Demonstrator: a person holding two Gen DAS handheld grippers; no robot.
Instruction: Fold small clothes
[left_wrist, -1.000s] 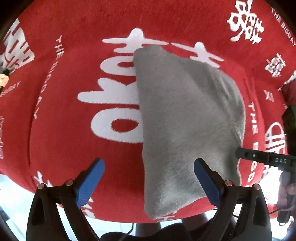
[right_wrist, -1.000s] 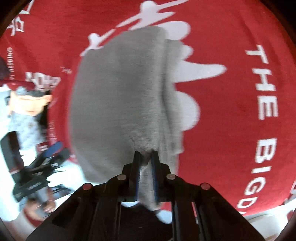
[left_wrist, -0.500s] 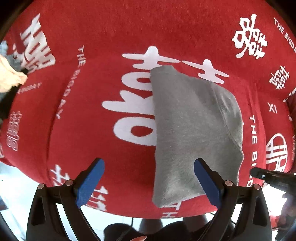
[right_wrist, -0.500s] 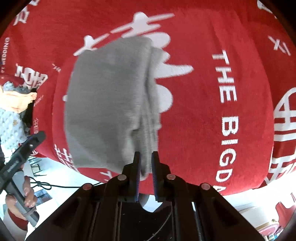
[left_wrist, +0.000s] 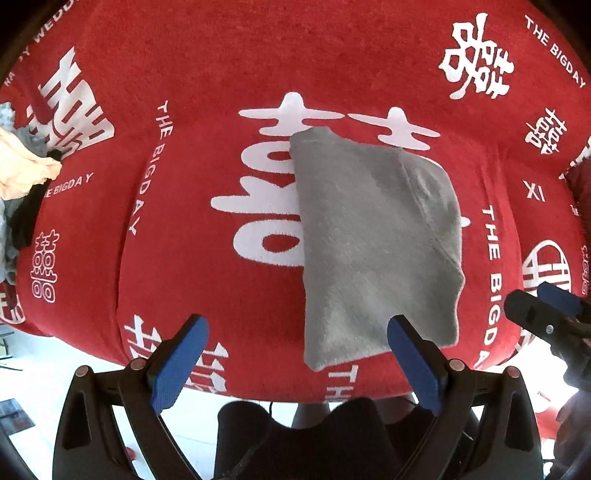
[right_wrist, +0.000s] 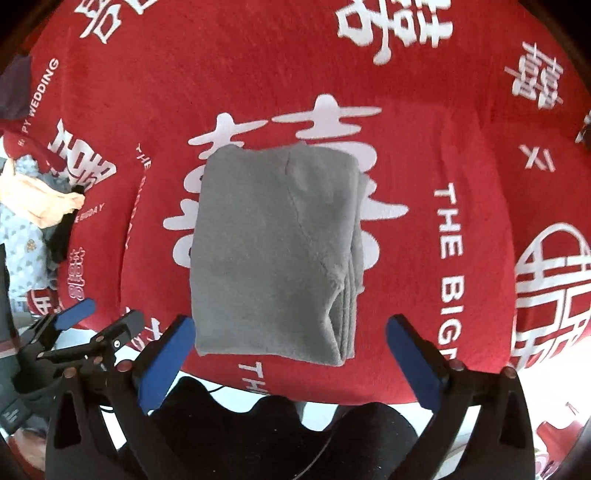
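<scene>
Both grippers released, nothing between fingers. Right gripper (right_wrist: 291, 358) jaws opening wide, blue pads apart, clear of cloth; its fingers (right_wrist: 164, 360) sit at 7 and 5 o'clock of the right wrist view. Left gripper (left_wrist: 295, 365) jaws also spread, empty, fingers (left_wrist: 179, 363) at 7 and 5 o'clock of its own view.

Red blanket (right_wrist: 443, 110) with white characters and "THE BIGDAY" print fills both views, draped over a raised surface. Grey folded garment (right_wrist: 273, 251) lies flat on the blanket at centre of the right wrist view, stacked layer edges along its 3 o'clock side; in the left wrist view it sits centre toward 3 o'clock (left_wrist: 373, 240). Pile of other clothes (right_wrist: 40, 206), peach, pale patterned, black, at 9 o'clock on the blanket edge, well apart from the grey garment.
</scene>
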